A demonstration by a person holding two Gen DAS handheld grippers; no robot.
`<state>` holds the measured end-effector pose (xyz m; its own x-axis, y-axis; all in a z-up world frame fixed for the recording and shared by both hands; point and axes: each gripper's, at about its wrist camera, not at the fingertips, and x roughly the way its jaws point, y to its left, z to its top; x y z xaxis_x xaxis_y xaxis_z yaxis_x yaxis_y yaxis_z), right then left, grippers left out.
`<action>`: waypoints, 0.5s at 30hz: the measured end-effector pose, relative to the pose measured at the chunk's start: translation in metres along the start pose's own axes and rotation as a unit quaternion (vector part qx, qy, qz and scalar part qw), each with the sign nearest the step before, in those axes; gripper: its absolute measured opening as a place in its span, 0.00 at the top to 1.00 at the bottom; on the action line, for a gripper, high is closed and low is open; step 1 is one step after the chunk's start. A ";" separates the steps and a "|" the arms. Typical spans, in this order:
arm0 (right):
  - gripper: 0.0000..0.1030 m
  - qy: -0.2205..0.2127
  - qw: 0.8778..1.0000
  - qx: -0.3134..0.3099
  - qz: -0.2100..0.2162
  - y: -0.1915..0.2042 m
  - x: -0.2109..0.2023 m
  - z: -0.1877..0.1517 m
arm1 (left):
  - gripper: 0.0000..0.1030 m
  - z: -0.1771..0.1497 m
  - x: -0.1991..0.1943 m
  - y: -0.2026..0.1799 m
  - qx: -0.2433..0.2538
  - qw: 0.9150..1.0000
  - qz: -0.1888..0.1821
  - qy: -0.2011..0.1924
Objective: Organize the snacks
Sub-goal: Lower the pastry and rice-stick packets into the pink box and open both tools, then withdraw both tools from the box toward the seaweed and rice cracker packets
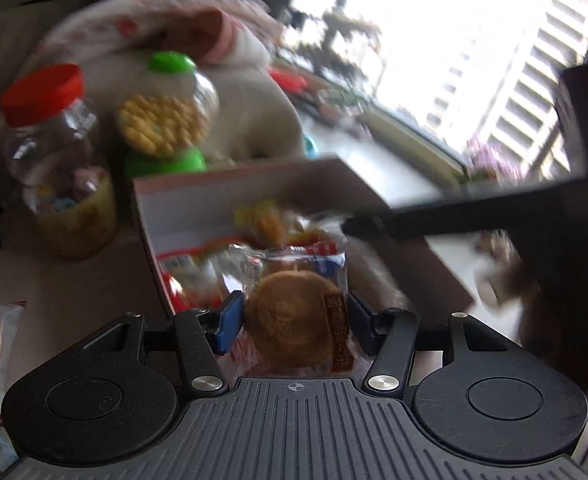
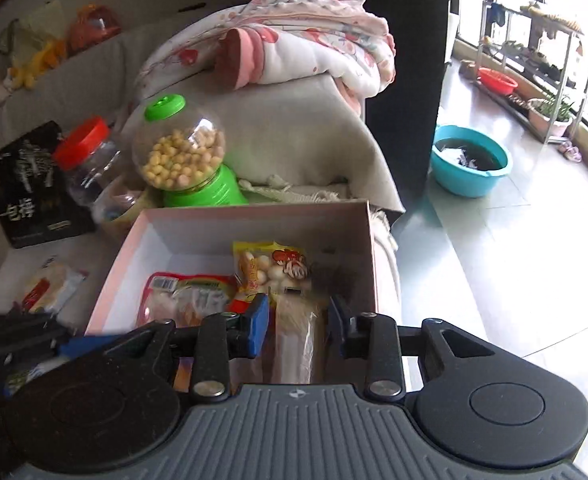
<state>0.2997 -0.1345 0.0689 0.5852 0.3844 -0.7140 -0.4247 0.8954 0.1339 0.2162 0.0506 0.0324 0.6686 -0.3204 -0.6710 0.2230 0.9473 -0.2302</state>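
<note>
A pink-rimmed white box (image 2: 221, 220) holds a red snack pack (image 2: 185, 292) and a yellow snack pack (image 2: 269, 266). My right gripper (image 2: 298, 320) is shut on a pale clear-wrapped snack (image 2: 294, 344) just over the box's near right corner. In the blurred left wrist view, my left gripper (image 1: 291, 316) is shut on a round pastry in clear wrap (image 1: 294, 320), held at the near edge of the same box (image 1: 149, 208). The other gripper's dark arm (image 1: 454, 216) crosses the box from the right.
A red-lidded jar (image 2: 89, 160) and a green candy dispenser (image 2: 181, 156) stand behind the box. A black packet (image 2: 25, 188) and a loose snack pack (image 2: 49, 284) lie left of it. A blanket-covered sofa arm (image 2: 294, 120) is behind. A teal basin (image 2: 470, 164) sits on the floor.
</note>
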 end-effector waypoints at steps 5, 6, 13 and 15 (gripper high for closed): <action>0.39 -0.049 0.998 -0.021 -0.026 0.015 -0.030 0.001 | 0.40 -0.013 -0.011 -0.031 0.109 0.994 0.009 0.015; 0.38 -0.055 0.997 -0.034 -0.034 0.021 -0.036 0.001 | 0.40 -0.012 -0.017 -0.027 0.096 0.995 -0.002 0.011; 0.26 -0.118 0.983 -0.120 -0.076 0.083 -0.062 0.004 | 0.41 -0.020 -0.101 0.032 -0.091 0.988 -0.013 -0.124; 0.25 -0.111 0.983 -0.137 -0.042 0.108 -0.059 0.004 | 0.41 -0.029 -0.125 0.055 -0.127 0.980 0.036 -0.148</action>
<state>0.2223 -0.0591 0.1285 0.7497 0.3787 -0.5427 -0.5206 0.8438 -0.1304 0.1242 0.1429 0.0830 0.8610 -0.2017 -0.4670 0.0091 0.9240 -0.3822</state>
